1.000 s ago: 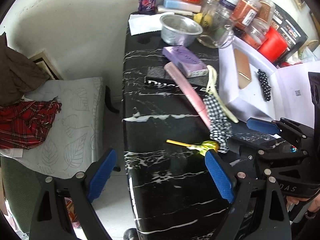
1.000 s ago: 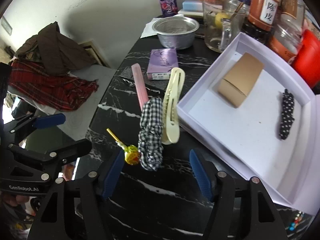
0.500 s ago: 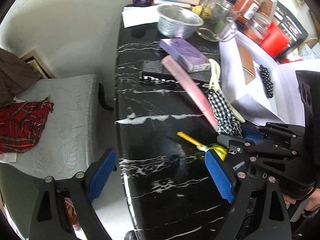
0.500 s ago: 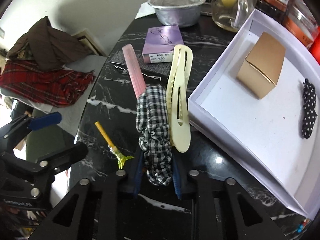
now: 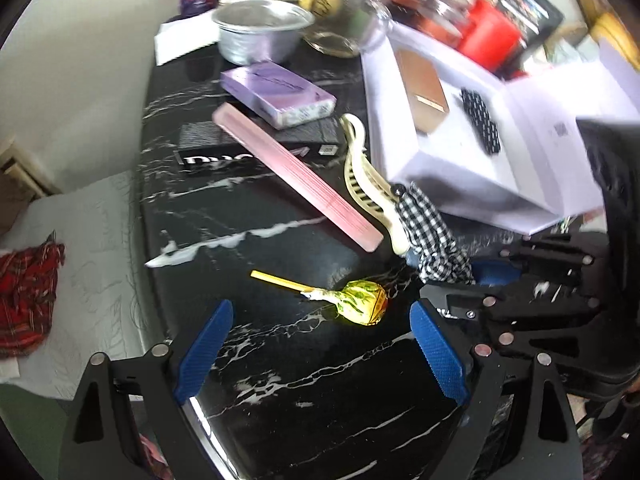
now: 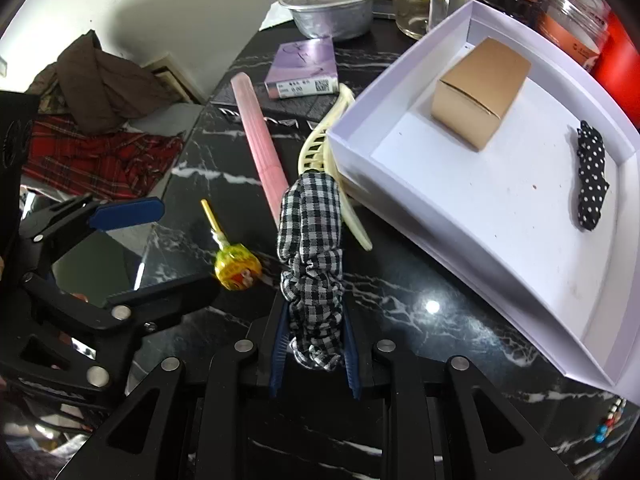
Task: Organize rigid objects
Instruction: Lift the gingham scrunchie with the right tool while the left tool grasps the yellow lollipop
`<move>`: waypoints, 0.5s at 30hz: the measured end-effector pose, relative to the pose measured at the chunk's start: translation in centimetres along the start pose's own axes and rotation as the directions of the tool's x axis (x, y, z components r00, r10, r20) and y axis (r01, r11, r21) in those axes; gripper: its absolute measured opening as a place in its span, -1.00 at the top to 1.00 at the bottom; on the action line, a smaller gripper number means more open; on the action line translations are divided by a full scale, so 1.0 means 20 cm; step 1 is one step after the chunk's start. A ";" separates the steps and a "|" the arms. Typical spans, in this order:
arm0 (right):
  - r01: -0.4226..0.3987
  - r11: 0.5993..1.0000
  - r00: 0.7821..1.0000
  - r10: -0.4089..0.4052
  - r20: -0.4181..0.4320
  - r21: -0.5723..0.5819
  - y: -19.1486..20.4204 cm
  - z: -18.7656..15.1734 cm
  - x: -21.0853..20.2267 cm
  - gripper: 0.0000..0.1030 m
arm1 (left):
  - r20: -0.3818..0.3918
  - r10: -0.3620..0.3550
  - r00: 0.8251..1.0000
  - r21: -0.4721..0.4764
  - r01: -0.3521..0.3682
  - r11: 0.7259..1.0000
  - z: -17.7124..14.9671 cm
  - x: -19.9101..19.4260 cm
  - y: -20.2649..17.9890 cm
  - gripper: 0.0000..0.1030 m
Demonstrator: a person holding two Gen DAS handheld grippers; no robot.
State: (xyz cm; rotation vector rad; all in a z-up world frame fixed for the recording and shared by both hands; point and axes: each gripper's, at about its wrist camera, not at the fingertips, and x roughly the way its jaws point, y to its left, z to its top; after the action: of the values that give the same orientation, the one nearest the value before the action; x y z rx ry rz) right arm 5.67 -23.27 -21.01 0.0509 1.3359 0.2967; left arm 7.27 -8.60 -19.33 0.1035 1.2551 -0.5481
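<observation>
The black desk [image 6: 420,280] with white streaks was crowded. A big white box [image 6: 500,208] sat open on its right side, and inside lay a small brown carton [image 6: 480,92] and a dotted hair tie [image 6: 592,184].

The right claw [image 6: 314,344] was nearly closed, and its blue pads squeezed the near end of a checked scrunchie [image 6: 312,248]. The far end of the scrunchie lay over a cream hair clip [image 6: 320,148], just beside the wall of the white box. It looked like the step was to lift the scrunchie and drop it in the box. To do that well, I thought the claw should go straight up first, so the soft cloth would not drag the clip along. Then it should clear the box wall before letting go, in the bare middle and away from the carton.

The left claw [image 5: 320,344] was wide open and held nothing. It hung over a yellow lollipop [image 5: 360,302] lying on the desk, with the candy head between its blue pads but not touched. A pink comb [image 5: 296,176] lay near, and it should stay clear of that.
</observation>
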 end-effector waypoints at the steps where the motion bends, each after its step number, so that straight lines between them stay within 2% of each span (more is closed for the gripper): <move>1: 0.001 1.000 1.000 -0.001 -0.004 -0.001 -0.01 0.00 0.00 0.53 | -0.004 0.001 1.000 0.006 -0.001 1.000 0.00 0.01 0.00 -0.78; 9: 0.008 1.000 1.000 -0.009 -0.020 -0.015 -0.05 0.03 0.03 0.53 | -0.020 0.000 1.000 0.065 0.001 0.998 0.03 0.08 -0.01 -0.78; 15: 0.003 1.000 1.000 -0.003 -0.017 -0.030 -0.07 0.04 0.04 0.53 | 0.014 0.029 0.999 0.138 -0.031 0.990 0.04 0.11 -0.05 -0.78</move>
State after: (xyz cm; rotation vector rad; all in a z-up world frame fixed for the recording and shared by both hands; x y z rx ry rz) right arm 6.82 -24.33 -21.81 0.0208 1.3484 0.3154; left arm 7.97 -10.53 -20.84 0.2346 1.2016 -0.6086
